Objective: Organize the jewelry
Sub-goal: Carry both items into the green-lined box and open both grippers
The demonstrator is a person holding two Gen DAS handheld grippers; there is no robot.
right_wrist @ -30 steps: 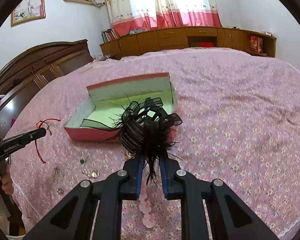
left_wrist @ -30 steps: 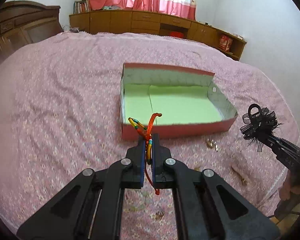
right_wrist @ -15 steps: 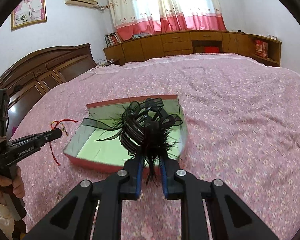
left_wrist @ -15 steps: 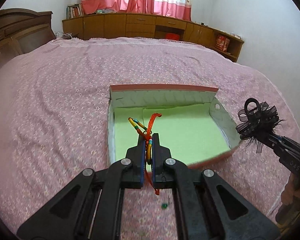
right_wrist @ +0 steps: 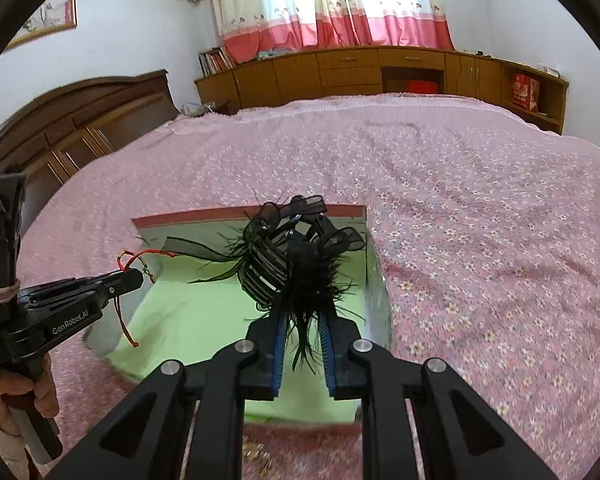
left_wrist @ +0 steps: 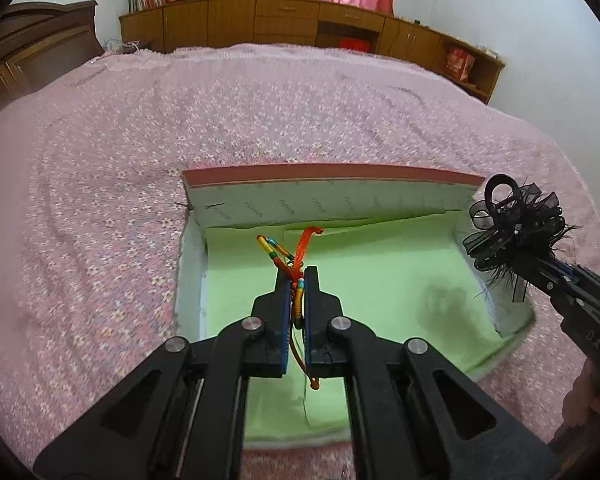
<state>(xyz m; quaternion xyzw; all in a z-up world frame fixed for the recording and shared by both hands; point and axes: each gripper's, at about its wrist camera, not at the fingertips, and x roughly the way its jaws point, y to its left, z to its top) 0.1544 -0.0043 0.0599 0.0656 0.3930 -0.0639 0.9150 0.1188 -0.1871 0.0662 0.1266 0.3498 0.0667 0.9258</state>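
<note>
A pink box [left_wrist: 332,174] with a green lining lies open on the bed; it also shows in the right wrist view [right_wrist: 244,213]. My left gripper [left_wrist: 297,276] is shut on a red and multicoloured cord bracelet [left_wrist: 296,252] and holds it above the box's left half. It also shows in the right wrist view [right_wrist: 138,278] with the bracelet [right_wrist: 134,260] dangling. My right gripper [right_wrist: 303,316] is shut on a black feathered hair clip [right_wrist: 288,256] above the box's right half. The clip [left_wrist: 508,220] and gripper also show at the right of the left wrist view.
The pink flowered bedspread [left_wrist: 260,112] surrounds the box. A dark wooden headboard [right_wrist: 80,128] stands at the left, and low wooden cabinets [right_wrist: 380,68] line the far wall. Small gold trinkets [right_wrist: 260,454] lie on the bedspread before the box's near wall.
Both grippers have moved forward from in front of the box to over its inside, each still holding its item. The box now looms larger in both views.
</note>
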